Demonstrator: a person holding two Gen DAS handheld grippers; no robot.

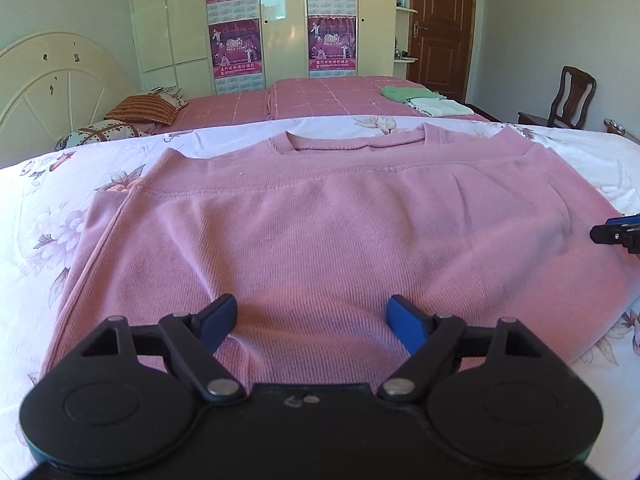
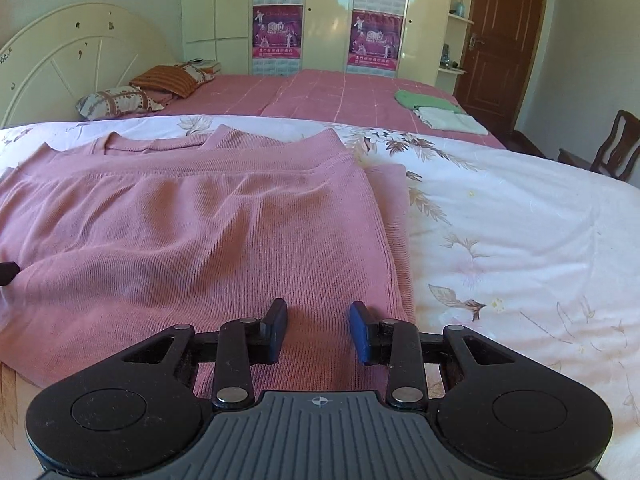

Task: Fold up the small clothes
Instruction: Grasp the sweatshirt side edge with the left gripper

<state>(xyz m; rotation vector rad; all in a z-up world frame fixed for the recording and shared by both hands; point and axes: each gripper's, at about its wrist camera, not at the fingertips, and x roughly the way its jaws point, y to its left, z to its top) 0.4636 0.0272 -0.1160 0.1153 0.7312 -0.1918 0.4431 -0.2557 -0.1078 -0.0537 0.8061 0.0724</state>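
Note:
A pink ribbed sweater (image 1: 320, 216) lies on the floral white quilt (image 1: 52, 216), neckline at the far side and its lower half folded up over the chest. My left gripper (image 1: 312, 318) hovers over the near edge of the sweater, jaws wide apart and nothing between the pads. In the right wrist view the same sweater (image 2: 192, 232) fills the left half, with a folded-in layer showing along its right side. My right gripper (image 2: 320, 330) stands over the sweater's near right corner, jaws partly apart, pads pressing on nothing. The right gripper's tip (image 1: 616, 234) shows at the sweater's right edge.
Beyond the quilt lies a pink checked bedspread (image 2: 320, 96) with a folded green garment (image 2: 424, 100) and a white one (image 2: 452, 120). Pillows (image 2: 116, 102) lie by the cream headboard (image 2: 72, 56). A wooden chair (image 2: 612, 144) stands at the right, near a brown door (image 2: 504, 40).

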